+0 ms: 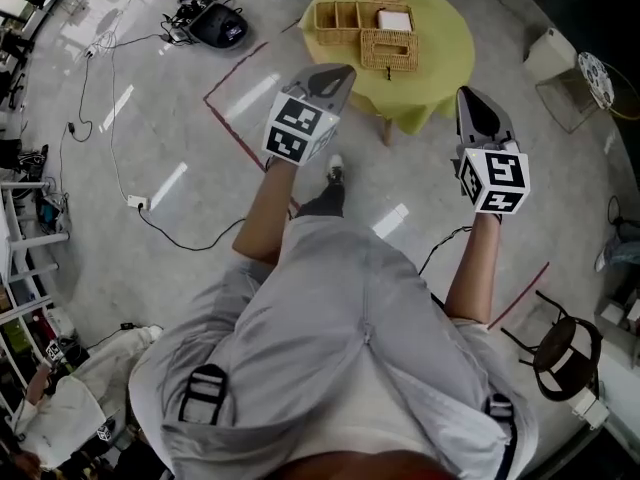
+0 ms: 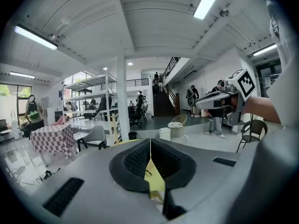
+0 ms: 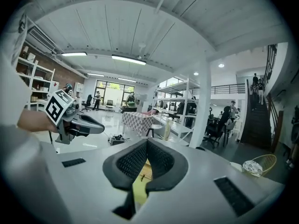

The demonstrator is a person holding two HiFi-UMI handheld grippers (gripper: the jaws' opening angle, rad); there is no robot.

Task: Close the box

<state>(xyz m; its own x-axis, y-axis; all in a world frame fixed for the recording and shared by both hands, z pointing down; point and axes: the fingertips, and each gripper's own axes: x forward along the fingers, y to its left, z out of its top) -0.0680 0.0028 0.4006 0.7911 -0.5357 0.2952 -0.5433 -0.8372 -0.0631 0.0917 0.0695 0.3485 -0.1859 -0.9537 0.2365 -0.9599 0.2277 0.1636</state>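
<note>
A woven wicker box (image 1: 388, 50) sits on a round table with a yellow cloth (image 1: 440, 68), well ahead of me in the head view. Beside it stands a compartmented wicker tray (image 1: 338, 18), and something white (image 1: 394, 20) lies at the box's top. Both grippers are held up in the air short of the table, touching nothing. My left gripper (image 1: 335, 73) (image 2: 150, 143) has its jaws pressed together with nothing between them. My right gripper (image 1: 472, 96) (image 3: 146, 143) is shut and empty too. A sliver of yellow cloth shows between each pair of jaws.
Cables and a black device (image 1: 215, 23) lie on the floor at the far left, with a power strip (image 1: 137, 203) nearer. Red tape lines (image 1: 235, 118) mark the floor. A black chair (image 1: 565, 353) stands at the right, and a white bin (image 1: 550, 53) sits beyond the table.
</note>
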